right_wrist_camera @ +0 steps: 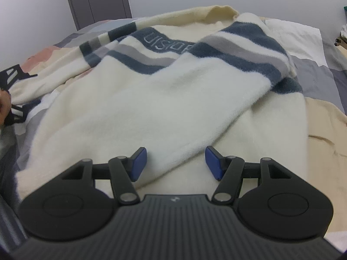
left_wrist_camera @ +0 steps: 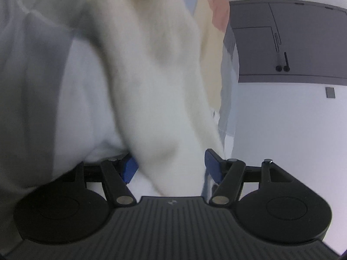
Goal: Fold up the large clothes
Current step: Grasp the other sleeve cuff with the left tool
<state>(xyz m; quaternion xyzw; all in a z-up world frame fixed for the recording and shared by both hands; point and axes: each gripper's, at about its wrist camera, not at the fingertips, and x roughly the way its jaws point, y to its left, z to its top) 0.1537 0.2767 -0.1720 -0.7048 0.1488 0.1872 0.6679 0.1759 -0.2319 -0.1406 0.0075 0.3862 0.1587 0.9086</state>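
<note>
My left gripper (left_wrist_camera: 170,165) sits with its blue pads (left_wrist_camera: 129,170) spread apart and a blurred fold of the cream sweater (left_wrist_camera: 151,75) running down between them; the cloth brushes the left pad, but I cannot tell that either pad presses on it, so I read the jaws as released rather than clamped. To the right of that fold in the left wrist view I see a strip of peach and cream bedding (left_wrist_camera: 219,10), then a white wall with a grey cabinet door (left_wrist_camera: 292,39) on it.

From the right wrist view, at the far left edge, a hand (right_wrist_camera: 4,106) on a black frame with white bars touches the sweater's left sleeve end. The sweater (right_wrist_camera: 134,108) lies spread flat on the patchwork bed cover (right_wrist_camera: 325,117), its navy and grey chest stripes and embossed lettering toward the far side. The other sleeve (right_wrist_camera: 216,99) is folded diagonally across the body, its cuff end reaching down toward my right gripper (right_wrist_camera: 175,162). That gripper hangs just above the hem, its jaws apart with nothing gripped; the sleeve end lies below and between the pads. Further right, a white pillow (right_wrist_camera: 299,36) rests on the bed.
</note>
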